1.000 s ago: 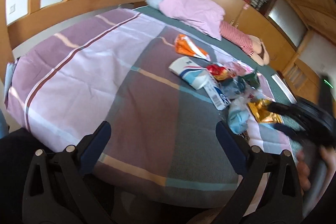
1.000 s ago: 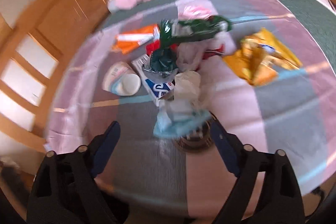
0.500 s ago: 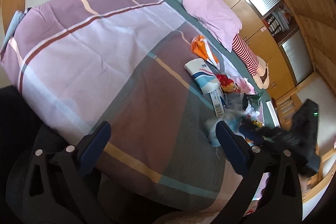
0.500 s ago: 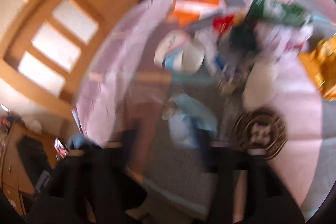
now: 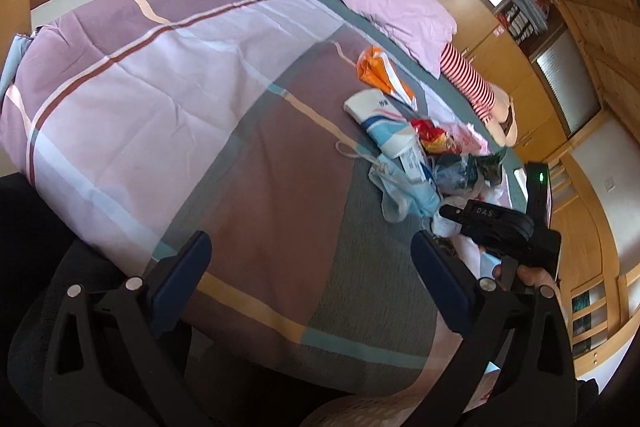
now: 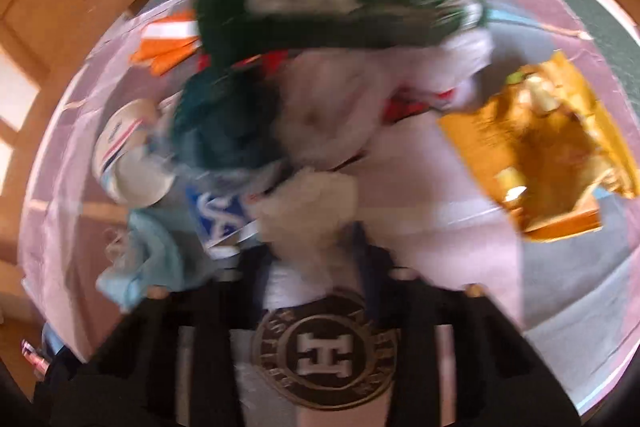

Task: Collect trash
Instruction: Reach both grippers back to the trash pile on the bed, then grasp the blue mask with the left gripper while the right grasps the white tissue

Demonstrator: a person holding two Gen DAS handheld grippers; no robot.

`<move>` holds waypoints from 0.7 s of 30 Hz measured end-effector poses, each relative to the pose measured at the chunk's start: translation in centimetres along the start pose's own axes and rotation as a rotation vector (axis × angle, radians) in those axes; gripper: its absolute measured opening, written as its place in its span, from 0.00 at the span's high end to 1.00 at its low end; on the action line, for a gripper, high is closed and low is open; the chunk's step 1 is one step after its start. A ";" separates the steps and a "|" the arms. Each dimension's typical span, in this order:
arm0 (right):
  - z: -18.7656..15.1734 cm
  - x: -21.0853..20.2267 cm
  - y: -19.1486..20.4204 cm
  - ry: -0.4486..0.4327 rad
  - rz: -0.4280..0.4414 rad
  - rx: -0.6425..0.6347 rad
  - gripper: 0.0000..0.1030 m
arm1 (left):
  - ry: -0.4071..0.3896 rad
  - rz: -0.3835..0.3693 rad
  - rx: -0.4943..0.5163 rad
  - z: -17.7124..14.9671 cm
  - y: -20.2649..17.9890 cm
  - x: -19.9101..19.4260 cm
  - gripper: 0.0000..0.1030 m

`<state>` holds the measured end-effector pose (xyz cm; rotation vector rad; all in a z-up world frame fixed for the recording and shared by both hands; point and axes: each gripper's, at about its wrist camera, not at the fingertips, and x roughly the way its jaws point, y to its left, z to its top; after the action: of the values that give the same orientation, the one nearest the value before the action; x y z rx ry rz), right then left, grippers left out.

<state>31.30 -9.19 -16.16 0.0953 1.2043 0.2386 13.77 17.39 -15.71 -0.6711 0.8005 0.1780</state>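
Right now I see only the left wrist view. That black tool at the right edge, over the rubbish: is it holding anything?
Observer: The right wrist view is blurred, but the right gripper has its jaws closed on a pale crumpled wad.
Operator: Is anything hidden behind that tool?
Observer: Yes, a gold wrapper lies open on the bedspread, apart from the pile.
Operator: And under the tool?
Observer: A round emblem with a letter H, printed on the bedspread.
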 end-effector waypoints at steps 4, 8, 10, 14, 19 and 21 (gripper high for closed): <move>-1.2 -2.8 0.4 -0.027 0.036 0.012 0.77 | -0.031 -0.017 0.082 0.6 -1.7 0.1 0.04; -3.5 -7.3 -1.8 -0.091 0.136 0.093 0.77 | -0.006 -0.048 0.213 2.6 -6.2 2.9 0.04; -5.2 -9.6 -2.9 -0.128 0.175 0.131 0.77 | 0.029 -0.065 0.289 3.3 -8.7 5.3 0.04; -10.1 -13.9 -6.1 -0.187 0.159 0.209 0.77 | 0.009 -0.024 0.474 3.2 -12.4 10.1 0.04; -14.8 -16.8 -8.2 -0.249 0.057 0.267 0.77 | 0.157 0.055 0.607 1.0 -13.8 15.0 0.04; -14.6 -16.8 -7.7 -0.256 0.062 0.255 0.77 | 0.156 0.042 0.640 0.3 -14.0 15.2 0.20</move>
<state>13.03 -21.38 -7.60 0.3751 0.9725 0.1217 29.97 5.18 -19.57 -0.0626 0.9574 -0.0962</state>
